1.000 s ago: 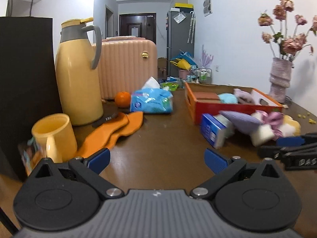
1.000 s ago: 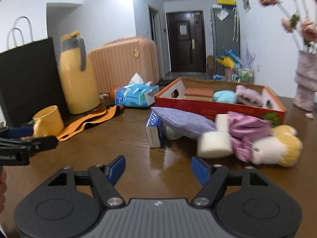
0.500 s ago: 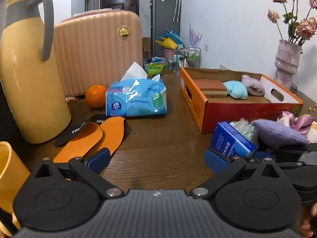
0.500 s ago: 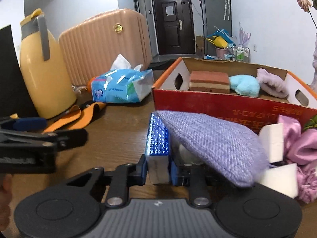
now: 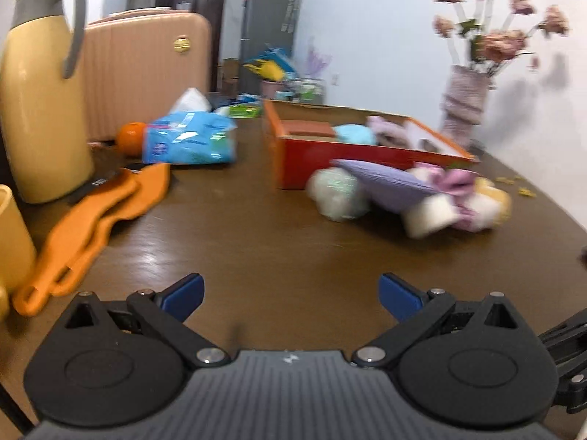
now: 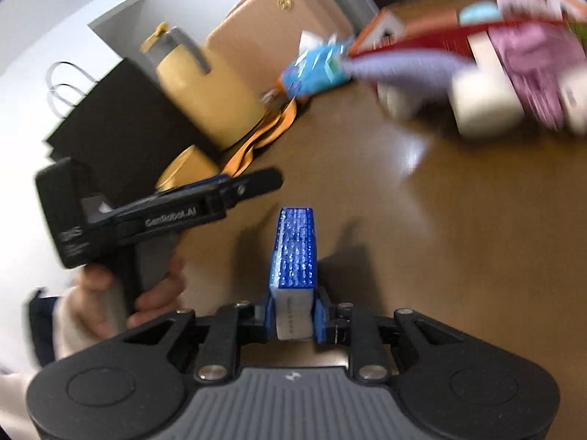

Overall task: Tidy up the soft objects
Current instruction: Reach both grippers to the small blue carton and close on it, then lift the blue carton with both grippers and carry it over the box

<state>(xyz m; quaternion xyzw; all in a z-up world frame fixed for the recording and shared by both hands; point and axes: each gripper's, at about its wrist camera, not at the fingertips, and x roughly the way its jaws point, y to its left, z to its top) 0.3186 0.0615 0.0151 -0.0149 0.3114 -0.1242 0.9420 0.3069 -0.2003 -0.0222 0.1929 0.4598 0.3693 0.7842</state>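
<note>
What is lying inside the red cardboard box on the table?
Inside the red cardboard box a brown block, a light blue soft item and a pinkish soft item are visible. The box's near wall hides the bottom and anything lower.

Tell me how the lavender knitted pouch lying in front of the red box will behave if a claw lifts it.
The lavender knitted pouch drapes over the softer items beneath, so it probably sags and folds when lifted. Its knit surface should grip well. It looks light, likely dragging neighbours such as the white foam block.

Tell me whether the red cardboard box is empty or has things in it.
Not empty. The red cardboard box holds a brown block, a light blue soft item and a pale pink soft item; the view is blurred.
</note>
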